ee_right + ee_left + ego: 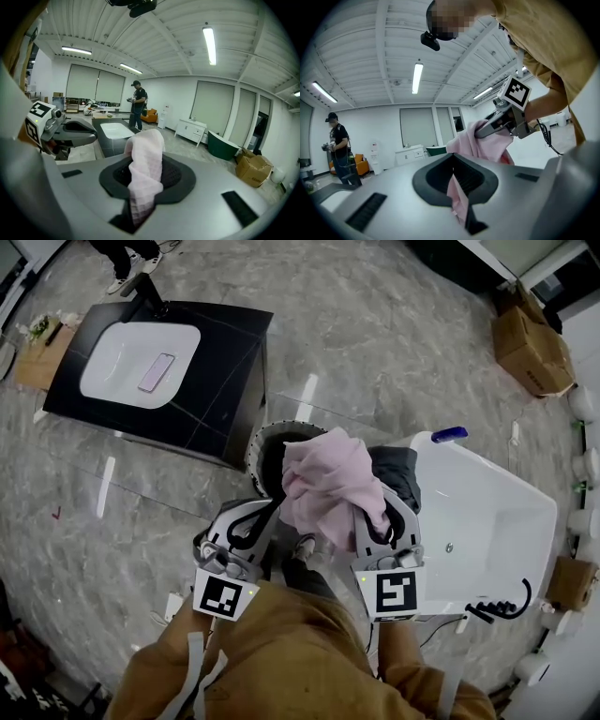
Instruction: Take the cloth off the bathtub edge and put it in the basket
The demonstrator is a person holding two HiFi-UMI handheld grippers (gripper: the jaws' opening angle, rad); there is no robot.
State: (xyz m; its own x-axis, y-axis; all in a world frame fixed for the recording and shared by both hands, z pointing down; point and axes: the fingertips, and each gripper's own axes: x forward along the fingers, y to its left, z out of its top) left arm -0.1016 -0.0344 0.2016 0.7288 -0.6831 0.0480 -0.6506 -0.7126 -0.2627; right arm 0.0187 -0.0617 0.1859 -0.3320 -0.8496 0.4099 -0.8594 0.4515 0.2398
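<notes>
cloth (pixel 328 482) | pale pink | waffle weave | bunched, crumpled folds

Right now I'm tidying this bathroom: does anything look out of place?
Yes: what looks like a pink rectangular phone lies inside the white sink basin of the black vanity, an odd place for it.

basket (pixel 279 431) mouth partly under cloth (pixel 328 479), black counter (pixel 220 367) just left, bathtub (pixel 511 512) just right
</notes>
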